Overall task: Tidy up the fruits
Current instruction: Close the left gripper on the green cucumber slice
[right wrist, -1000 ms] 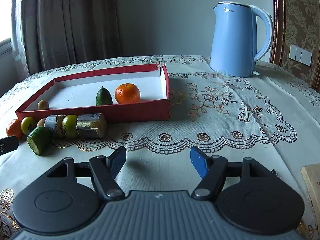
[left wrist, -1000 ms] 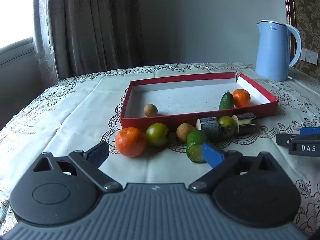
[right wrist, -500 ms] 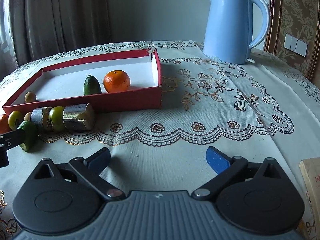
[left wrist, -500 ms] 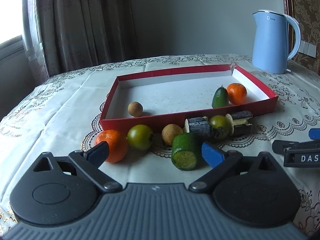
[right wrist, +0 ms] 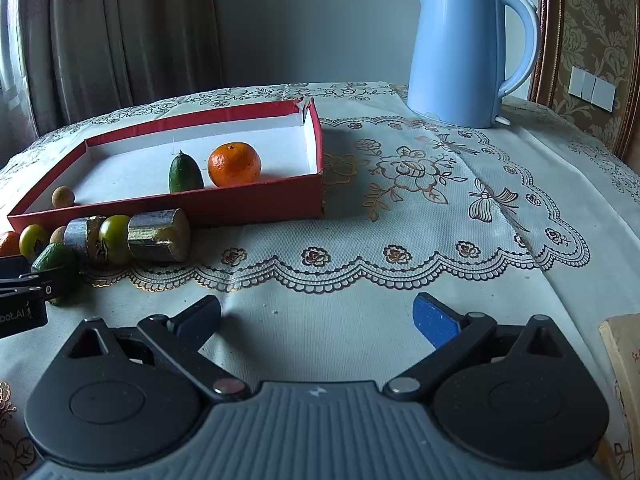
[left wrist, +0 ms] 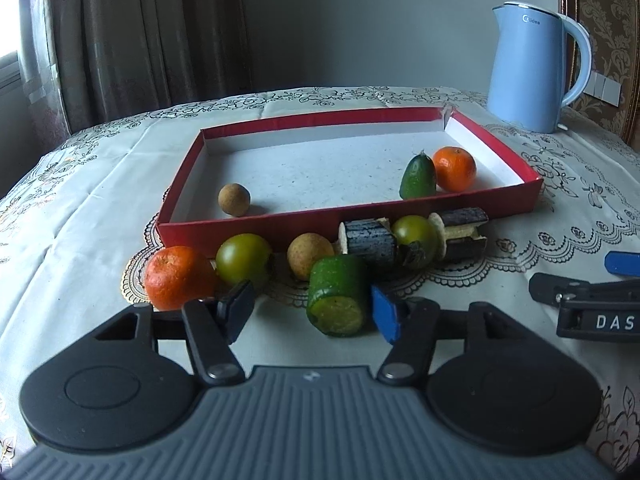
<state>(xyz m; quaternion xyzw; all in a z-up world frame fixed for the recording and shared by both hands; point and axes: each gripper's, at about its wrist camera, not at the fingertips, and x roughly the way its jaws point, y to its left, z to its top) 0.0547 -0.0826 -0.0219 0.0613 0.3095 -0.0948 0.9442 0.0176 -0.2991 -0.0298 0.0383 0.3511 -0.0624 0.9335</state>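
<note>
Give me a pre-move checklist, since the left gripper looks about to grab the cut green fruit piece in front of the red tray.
1. Cut green fruit piece between the left gripper fingers: ok, jaws closing around it.
2. Pads pressing on it: not ok; blue right pad is near it, the left pad is clear of it.
3. Neighbouring round green fruit and orange mandarin clear of the left finger: cannot tell, very close.
4. Free floor in the shallow red cardboard tray: ok.
5. Right gripper out of the way: ok, open and empty.
</note>
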